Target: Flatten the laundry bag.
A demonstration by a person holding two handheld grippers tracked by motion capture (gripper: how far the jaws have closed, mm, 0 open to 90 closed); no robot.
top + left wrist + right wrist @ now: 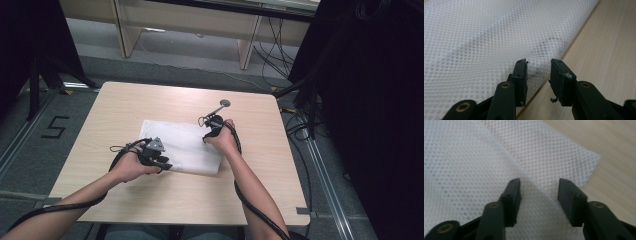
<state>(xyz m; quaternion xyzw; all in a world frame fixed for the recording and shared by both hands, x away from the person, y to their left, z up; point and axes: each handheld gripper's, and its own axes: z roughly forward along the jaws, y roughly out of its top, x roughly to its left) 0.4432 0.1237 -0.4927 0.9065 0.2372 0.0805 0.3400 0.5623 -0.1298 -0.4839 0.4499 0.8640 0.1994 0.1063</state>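
A white mesh cloth [182,145] lies folded flat on the wooden table [150,200]. My left gripper [164,164] sits at the cloth's near left edge. In the left gripper view the left gripper [539,62] has its jaws apart over the mesh cloth [486,37], just at its edge, where a dark smudge marks the mesh; nothing is pinched. My right gripper [208,136] is at the cloth's far right part. In the right gripper view the right gripper [540,181] stands wide open above a folded layer of the cloth [474,170], near a corner.
Bare wood surrounds the cloth on all sides. Cables [250,200] trail from both grippers off the near edge. Desk legs [247,47] stand on the floor behind the table, and dark stands and cables [300,100] are at the right.
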